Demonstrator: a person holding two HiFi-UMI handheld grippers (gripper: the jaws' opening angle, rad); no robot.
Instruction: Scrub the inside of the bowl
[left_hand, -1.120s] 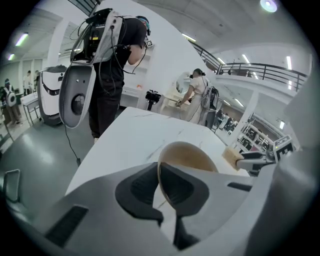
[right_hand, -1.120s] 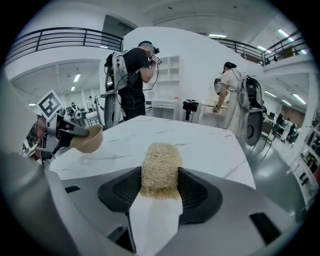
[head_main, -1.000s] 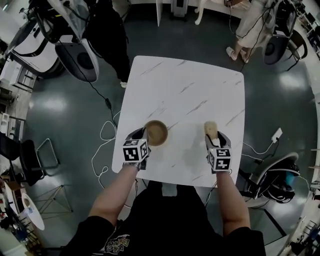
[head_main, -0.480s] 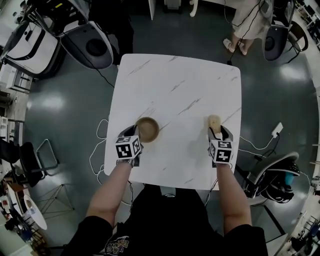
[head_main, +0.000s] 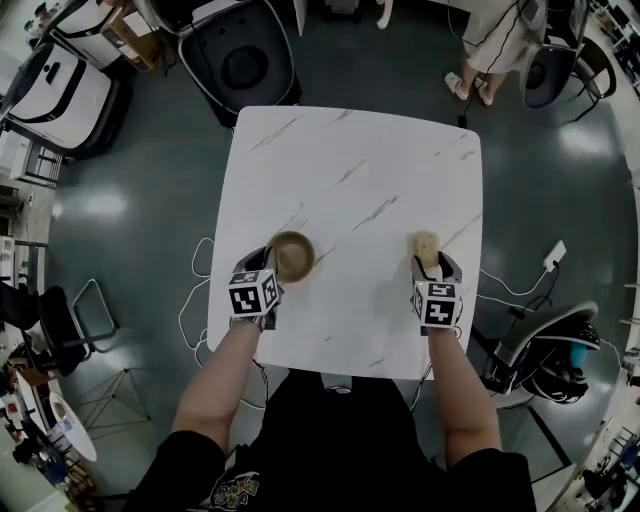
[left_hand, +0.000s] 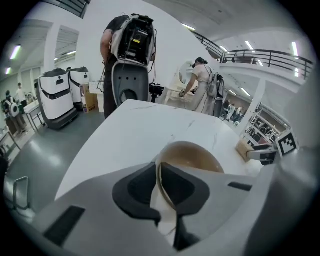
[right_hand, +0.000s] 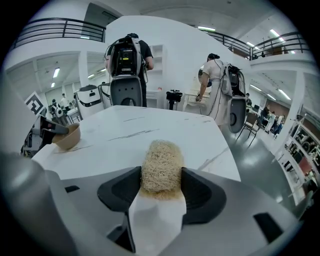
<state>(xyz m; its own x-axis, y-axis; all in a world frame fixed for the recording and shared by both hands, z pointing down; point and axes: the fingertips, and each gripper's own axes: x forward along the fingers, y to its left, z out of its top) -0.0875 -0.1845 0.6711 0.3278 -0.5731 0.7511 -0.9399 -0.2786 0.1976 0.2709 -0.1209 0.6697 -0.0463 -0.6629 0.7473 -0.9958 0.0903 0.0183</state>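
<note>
Bowl (head_main: 292, 255), brown and round, stands upright on the white marbled desk (head_main: 360, 170), toward the desk's near-left part with its opening facing up. The left claw (head_main: 268, 272) reaches it from the near-left side. In the left gripper view the bowl's thin rim runs between the two dark pads, one pad inside the wall and one outside. The jaws are nearly together on that rim and are just starting to open.

Well to the right of the bowl, at about the same depth on the desk, the right claw (head_main: 432, 268) grips a pale, fibrous scrubber (head_main: 427, 246). The right gripper view shows both pads pressing its sides, with the tuft standing up above them. Scrubber and bowl are well apart, with bare desk between them.

Beyond the bowl, past the desk's far edge, stands a dark chair-like seat (head_main: 240, 60). Farther off to the bowl's far right, a person (head_main: 495, 40) in light clothes stands on the grey floor. White cables (head_main: 205, 265) lie on the floor just left of the bowl's side of the desk.
</note>
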